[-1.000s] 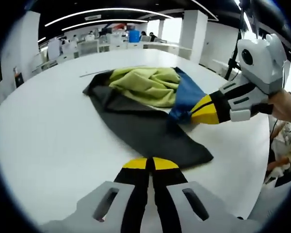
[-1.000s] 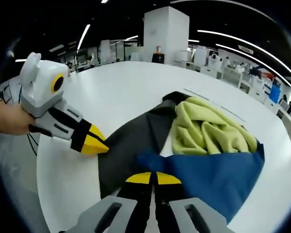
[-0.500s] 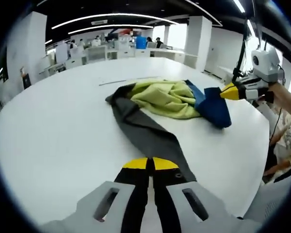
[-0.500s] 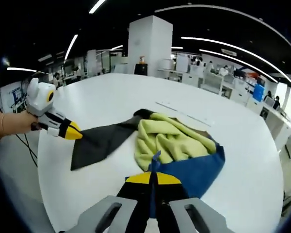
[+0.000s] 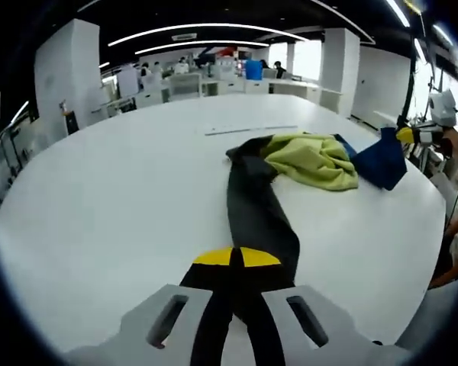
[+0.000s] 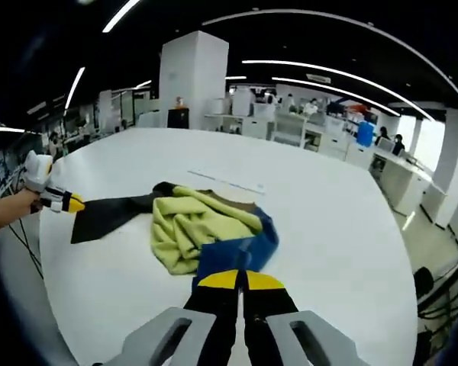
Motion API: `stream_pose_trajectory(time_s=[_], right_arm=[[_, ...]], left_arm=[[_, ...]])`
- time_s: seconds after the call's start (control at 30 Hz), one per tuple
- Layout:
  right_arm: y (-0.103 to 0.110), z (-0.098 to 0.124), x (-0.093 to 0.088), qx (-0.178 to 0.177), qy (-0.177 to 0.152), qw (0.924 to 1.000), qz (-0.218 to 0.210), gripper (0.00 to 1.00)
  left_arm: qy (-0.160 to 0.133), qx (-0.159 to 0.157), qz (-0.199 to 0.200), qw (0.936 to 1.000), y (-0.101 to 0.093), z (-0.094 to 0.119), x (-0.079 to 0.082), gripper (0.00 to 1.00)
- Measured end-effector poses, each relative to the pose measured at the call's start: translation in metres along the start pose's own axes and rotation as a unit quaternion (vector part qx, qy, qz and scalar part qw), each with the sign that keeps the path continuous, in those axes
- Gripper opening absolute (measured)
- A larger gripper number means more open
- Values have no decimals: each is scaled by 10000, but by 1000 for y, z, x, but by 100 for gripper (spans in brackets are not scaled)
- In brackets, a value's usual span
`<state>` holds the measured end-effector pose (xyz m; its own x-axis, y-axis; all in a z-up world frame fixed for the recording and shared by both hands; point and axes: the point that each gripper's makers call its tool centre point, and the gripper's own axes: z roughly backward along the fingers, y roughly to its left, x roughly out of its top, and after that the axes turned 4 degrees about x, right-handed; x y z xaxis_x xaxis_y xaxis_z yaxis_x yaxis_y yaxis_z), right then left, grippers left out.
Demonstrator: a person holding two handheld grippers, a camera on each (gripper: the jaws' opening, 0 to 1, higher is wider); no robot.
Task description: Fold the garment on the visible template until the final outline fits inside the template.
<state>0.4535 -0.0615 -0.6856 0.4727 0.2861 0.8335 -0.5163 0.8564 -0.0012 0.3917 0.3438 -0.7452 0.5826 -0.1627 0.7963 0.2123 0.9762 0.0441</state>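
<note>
Two grippers are pinching opposite ends of the garment (image 6: 206, 229) on the white table (image 5: 114, 198), seemingly to spread it flat. Left gripper (image 5: 229, 257) is clamping the dark end, right gripper (image 6: 240, 280) the blue end near the table's edge.

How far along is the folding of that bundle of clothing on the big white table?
Barely begun. Each claw is shut on one end of the garment: the left claw on the dark grey end, the right claw on the blue end, drawing it out across the table. The yellow-green middle sits bunched up. Spreading it flat and every fold are left. I can't make out a template outline.
</note>
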Motion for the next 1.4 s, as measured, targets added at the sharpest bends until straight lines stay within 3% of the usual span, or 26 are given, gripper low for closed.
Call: stream_pose_trajectory(time_s=[0.17, 0.5, 1.0, 1.2, 1.4], right_arm=[[-28, 7, -11, -172, -50, 9985, -515, 0], [-69, 19, -45, -515, 224, 9951, -814, 0], [-120, 30, -73, -1127, 386, 9854, -1216, 0], [-145, 37, -92, -1530, 435, 9745, -1582, 0], [-156, 41, -106, -1660, 533, 9710, -1638, 0]], left_arm=[[8, 275, 238, 9993, 18, 0, -5, 0], [84, 649, 630, 9959, 55, -2, -15, 0], [423, 898, 576, 9934, 93, -19, -29, 0], [495, 1049, 649, 9911, 107, -26, -29, 0], [643, 1115, 521, 9903, 113, -32, -32, 0]])
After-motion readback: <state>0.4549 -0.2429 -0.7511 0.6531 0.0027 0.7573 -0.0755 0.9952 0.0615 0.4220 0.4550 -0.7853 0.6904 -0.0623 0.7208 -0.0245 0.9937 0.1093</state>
